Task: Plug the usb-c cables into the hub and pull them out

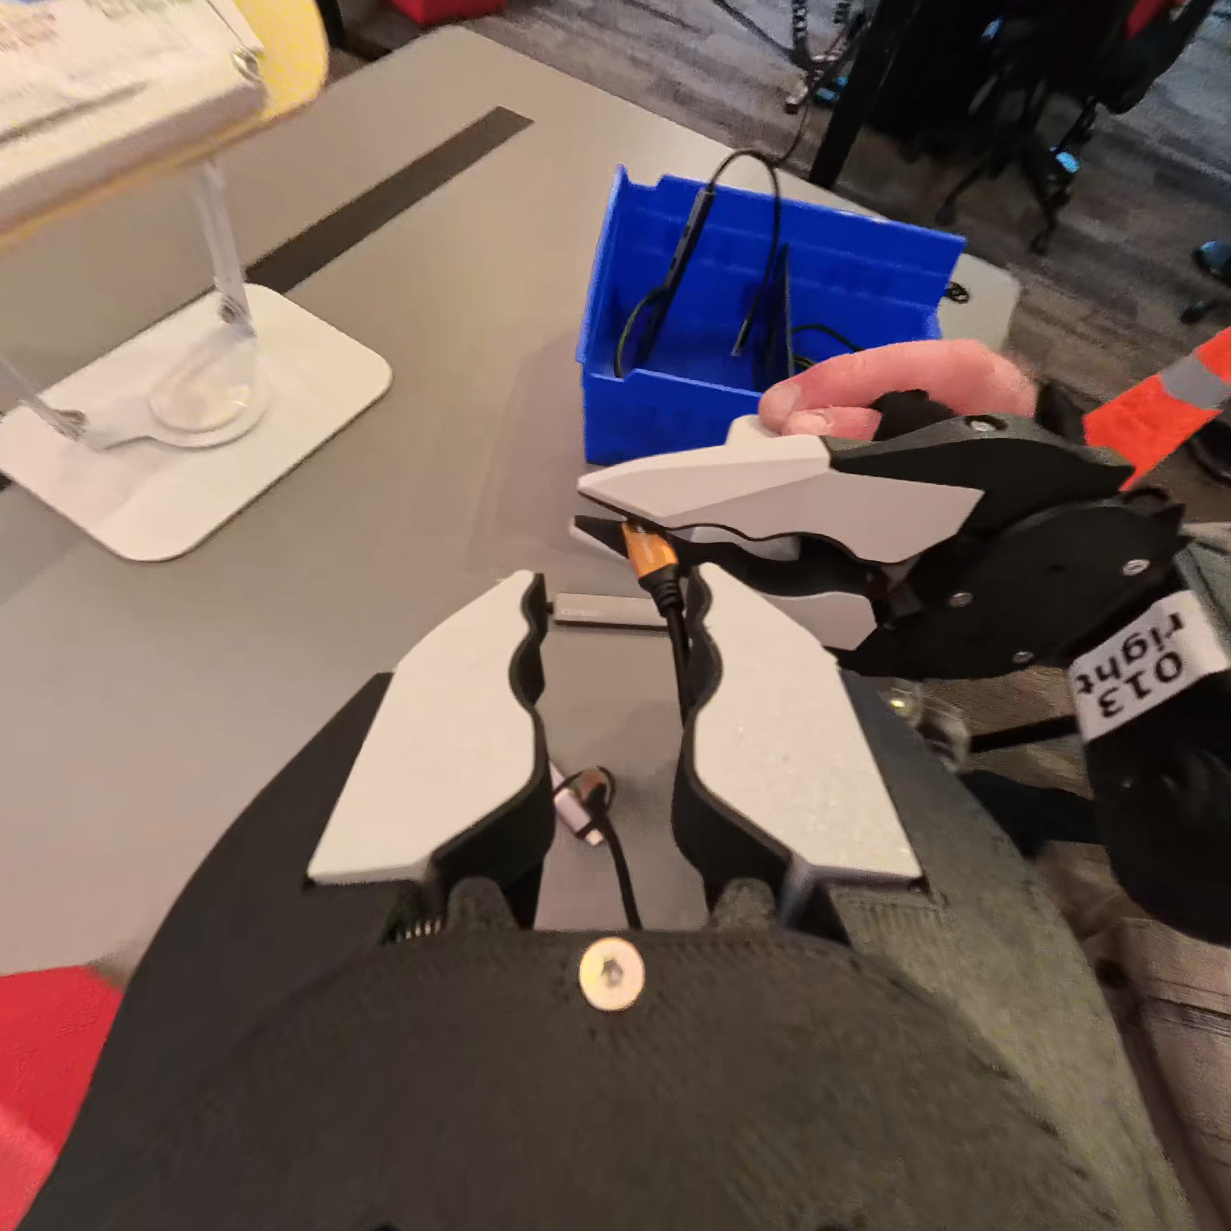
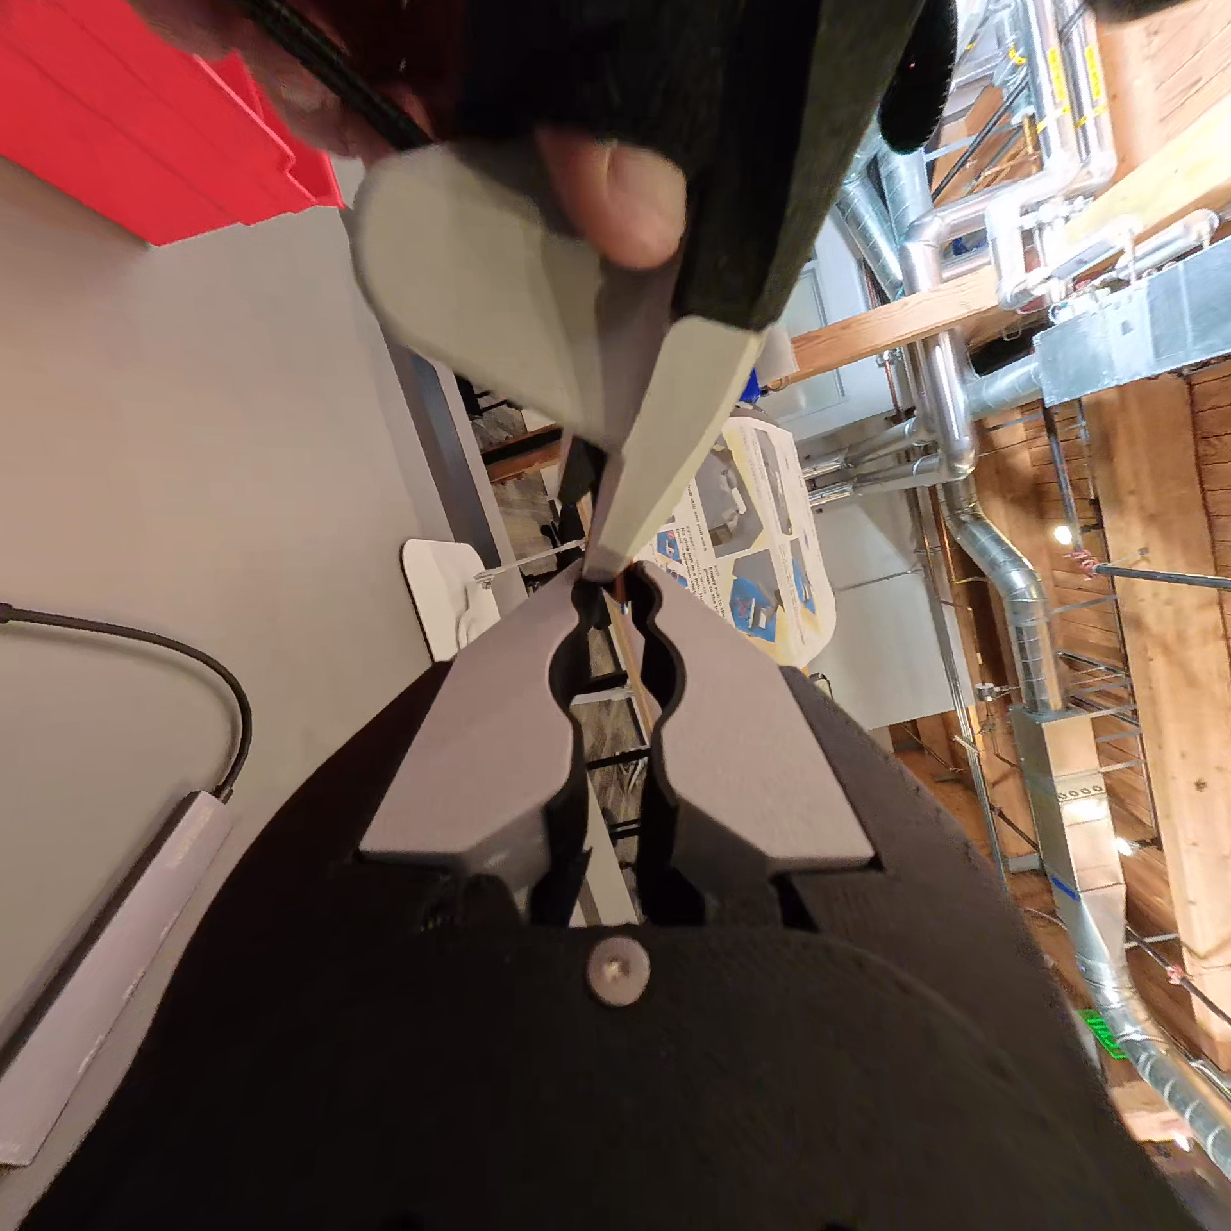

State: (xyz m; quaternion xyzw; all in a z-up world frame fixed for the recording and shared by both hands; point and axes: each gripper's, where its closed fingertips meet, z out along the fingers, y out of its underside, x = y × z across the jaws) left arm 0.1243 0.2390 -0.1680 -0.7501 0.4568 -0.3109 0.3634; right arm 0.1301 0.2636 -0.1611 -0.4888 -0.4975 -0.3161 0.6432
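In the left wrist view my left gripper (image 1: 616,586) is open above the grey table. A grey hub (image 1: 599,609) lies flat just past its fingertips. My right gripper (image 1: 613,523) reaches in from the right, shut on an orange usb-c plug (image 1: 649,549) a little above the hub. The plug's black cable (image 1: 679,653) runs down along my left gripper's right finger. A silver plug (image 1: 579,809) on a second black cable lies on the table between the left fingers. In the right wrist view my right gripper (image 2: 609,579) is shut at the tips, and the hub (image 2: 113,932) lies at the lower left.
A blue bin (image 1: 666,413) holding dark hubs and cables stands behind the grippers. A white stand base (image 1: 200,426) with an instruction sheet above it is at the left. A red bin (image 2: 133,133) sits on the table near the left gripper. The table edge is behind the blue bin. The grippers are tip to tip, or close to it.
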